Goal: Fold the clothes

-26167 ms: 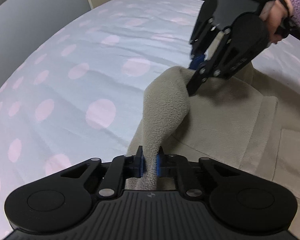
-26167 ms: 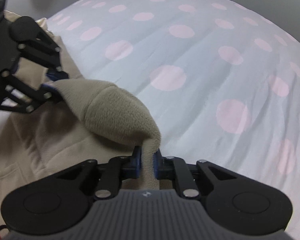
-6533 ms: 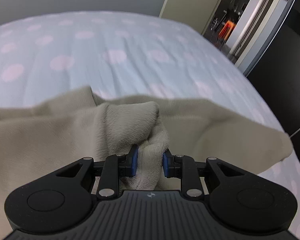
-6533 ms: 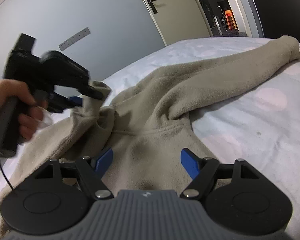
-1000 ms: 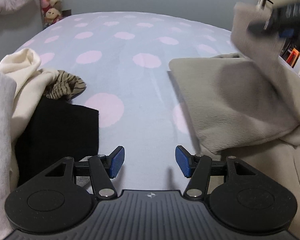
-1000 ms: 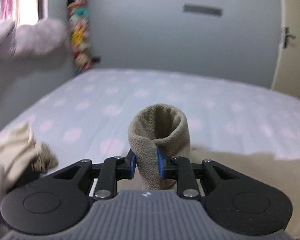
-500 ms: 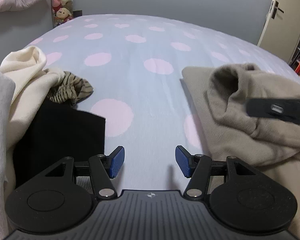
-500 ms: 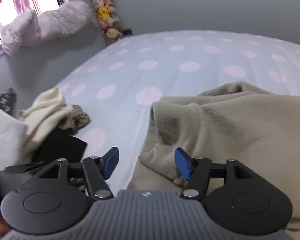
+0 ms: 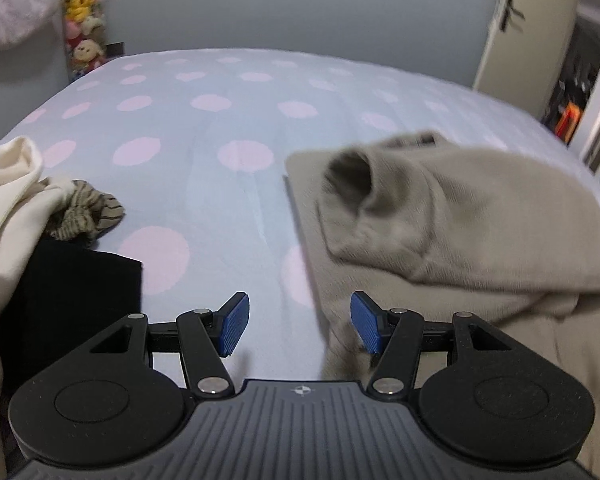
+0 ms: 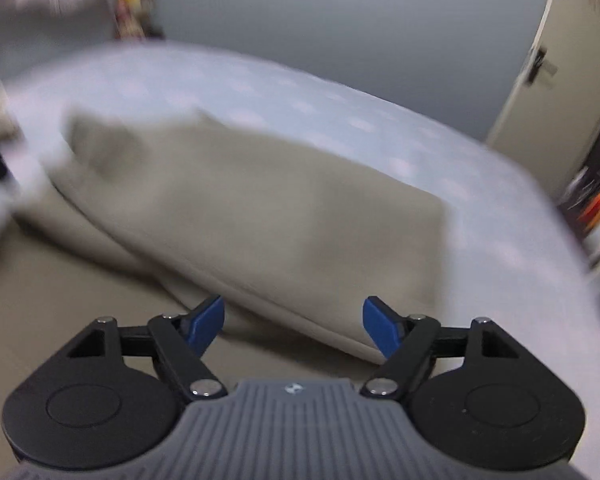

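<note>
While your two grippers hang over it, the bed (image 9: 228, 120), in its pale sheet with pink dots, fills most of both views. On it, from about two to five o'clock in your left wrist view, lies the beige fleece sweatshirt (image 9: 480, 216); one sleeve is laid across the body, its open cuff (image 9: 350, 178) facing nine o'clock. Your right wrist view is smeared by blur, yet the same sweatshirt (image 10: 260, 208) spreads from nine o'clock through the centre.

At nine o'clock in the left view sits a heap of other clothes: a cream garment (image 9: 8, 184), a black garment (image 9: 72, 280) below it, and a small striped piece (image 9: 88, 212) at their edge, well apart from the sweatshirt.

Your left gripper (image 9: 298, 328) has its blue pads spread, with only sheet and the sweatshirt's edge beyond them. Your right gripper (image 10: 292, 326) has just been opening; its jaws now stand wide with nothing between them, the fleece lying beyond the pads.
</note>
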A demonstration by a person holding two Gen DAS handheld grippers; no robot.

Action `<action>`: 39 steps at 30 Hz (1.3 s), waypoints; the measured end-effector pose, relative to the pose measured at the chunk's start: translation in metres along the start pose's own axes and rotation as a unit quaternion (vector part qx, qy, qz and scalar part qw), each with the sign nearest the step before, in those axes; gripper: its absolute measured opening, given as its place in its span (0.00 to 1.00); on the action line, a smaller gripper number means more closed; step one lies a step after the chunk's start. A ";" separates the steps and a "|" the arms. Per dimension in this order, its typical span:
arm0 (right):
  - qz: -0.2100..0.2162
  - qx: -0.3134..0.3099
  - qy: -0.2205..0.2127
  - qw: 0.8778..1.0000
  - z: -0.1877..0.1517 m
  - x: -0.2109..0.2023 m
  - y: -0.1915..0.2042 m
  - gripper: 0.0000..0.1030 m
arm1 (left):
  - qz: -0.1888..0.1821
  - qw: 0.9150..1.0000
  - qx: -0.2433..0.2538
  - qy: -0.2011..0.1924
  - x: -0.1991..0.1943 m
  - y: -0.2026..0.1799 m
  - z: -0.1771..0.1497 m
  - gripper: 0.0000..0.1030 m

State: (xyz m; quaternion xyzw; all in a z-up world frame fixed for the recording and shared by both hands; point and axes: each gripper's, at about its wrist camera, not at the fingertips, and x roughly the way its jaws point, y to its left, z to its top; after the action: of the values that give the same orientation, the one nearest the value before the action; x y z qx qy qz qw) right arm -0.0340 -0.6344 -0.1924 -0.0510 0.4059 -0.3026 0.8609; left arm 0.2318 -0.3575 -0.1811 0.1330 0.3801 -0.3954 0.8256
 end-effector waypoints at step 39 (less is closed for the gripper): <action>-0.006 0.060 0.037 0.998 -0.074 -0.001 -0.081 0.52 | 0.013 0.999 0.014 0.035 -0.015 -0.010 -0.023 0.60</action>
State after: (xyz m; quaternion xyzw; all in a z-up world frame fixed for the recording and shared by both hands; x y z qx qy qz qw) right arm -0.1279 -0.6880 -0.2139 0.0094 0.4178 -0.3335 0.8451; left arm 0.2065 -0.3439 -0.1849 0.1629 0.4011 -0.3848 0.8152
